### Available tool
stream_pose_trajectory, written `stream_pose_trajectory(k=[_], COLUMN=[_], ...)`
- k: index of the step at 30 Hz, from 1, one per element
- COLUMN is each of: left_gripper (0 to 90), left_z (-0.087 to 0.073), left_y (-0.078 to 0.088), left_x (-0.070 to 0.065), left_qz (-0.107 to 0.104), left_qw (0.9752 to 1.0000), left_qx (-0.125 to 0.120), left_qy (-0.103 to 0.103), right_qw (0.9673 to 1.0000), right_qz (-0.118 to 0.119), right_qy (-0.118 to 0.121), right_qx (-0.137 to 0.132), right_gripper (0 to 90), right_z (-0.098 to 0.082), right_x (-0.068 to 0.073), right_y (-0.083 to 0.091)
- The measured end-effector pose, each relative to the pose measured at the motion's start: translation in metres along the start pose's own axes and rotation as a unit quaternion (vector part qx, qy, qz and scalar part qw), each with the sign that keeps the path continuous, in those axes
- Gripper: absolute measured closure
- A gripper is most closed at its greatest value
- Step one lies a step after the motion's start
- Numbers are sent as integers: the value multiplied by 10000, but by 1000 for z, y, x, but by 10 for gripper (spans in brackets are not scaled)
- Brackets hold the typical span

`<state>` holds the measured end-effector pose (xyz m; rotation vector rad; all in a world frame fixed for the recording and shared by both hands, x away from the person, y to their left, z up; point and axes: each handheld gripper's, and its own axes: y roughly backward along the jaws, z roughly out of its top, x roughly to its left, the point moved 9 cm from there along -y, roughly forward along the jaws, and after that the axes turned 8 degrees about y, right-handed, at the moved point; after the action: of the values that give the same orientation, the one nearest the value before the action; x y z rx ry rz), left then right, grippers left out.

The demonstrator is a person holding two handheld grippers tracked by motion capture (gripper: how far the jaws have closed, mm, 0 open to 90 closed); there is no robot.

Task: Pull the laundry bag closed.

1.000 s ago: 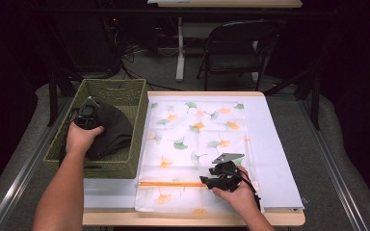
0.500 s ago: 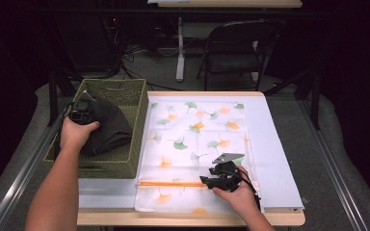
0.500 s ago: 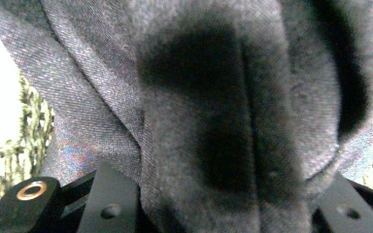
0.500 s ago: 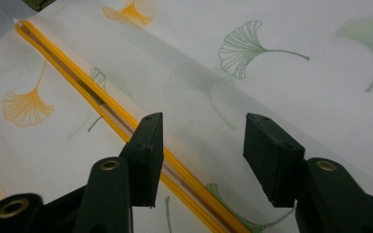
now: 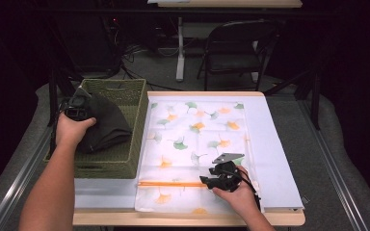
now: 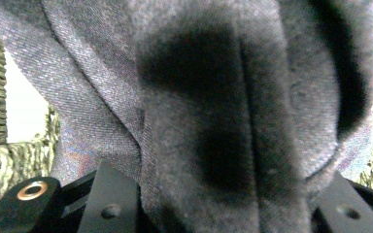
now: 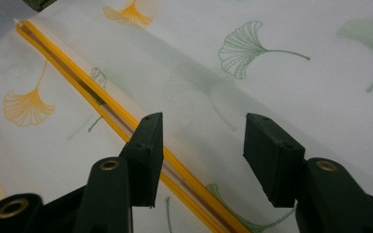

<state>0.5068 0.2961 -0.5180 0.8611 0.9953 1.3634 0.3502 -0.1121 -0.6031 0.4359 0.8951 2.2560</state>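
Observation:
A dark grey garment (image 5: 110, 129) lies bunched in the green wicker basket (image 5: 107, 167) at the table's left. My left gripper (image 5: 87, 105) is shut on it, held above the basket's left side. In the left gripper view the grey cloth (image 6: 213, 111) is gathered thickly between the two jaws of that gripper (image 6: 213, 194). A white zip bag with ginkgo leaf print (image 5: 197, 139) lies flat in the middle. My right gripper (image 5: 206, 182) rests at its orange zip (image 5: 168, 183). In the right gripper view the gripper (image 7: 201, 160) stands open over the zip (image 7: 77, 85) and bag (image 7: 272, 63).
The bag lies on a pale blue mat (image 5: 274, 144) over the wooden table. A folding chair (image 5: 236, 48) and a desk's legs stand beyond the far edge. Dark floor surrounds the table.
My left hand has risen and drawn slightly left with the garment, pulling the cloth up in the basket. The right hand and gripper have stayed put.

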Motion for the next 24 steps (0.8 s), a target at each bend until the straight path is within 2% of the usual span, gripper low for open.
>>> stream_pose_trajectory(k=[24], left_gripper=[581], left_z=[12], left_y=[40], left_x=[-5], left_qz=[-26], left_qw=[9999], left_qx=[55], left_qy=[-100], right_qw=[10000], right_qz=[6], right_qy=[-32], right_qx=[6], right_gripper=[493], right_z=[0], right_x=[0], right_y=[1])
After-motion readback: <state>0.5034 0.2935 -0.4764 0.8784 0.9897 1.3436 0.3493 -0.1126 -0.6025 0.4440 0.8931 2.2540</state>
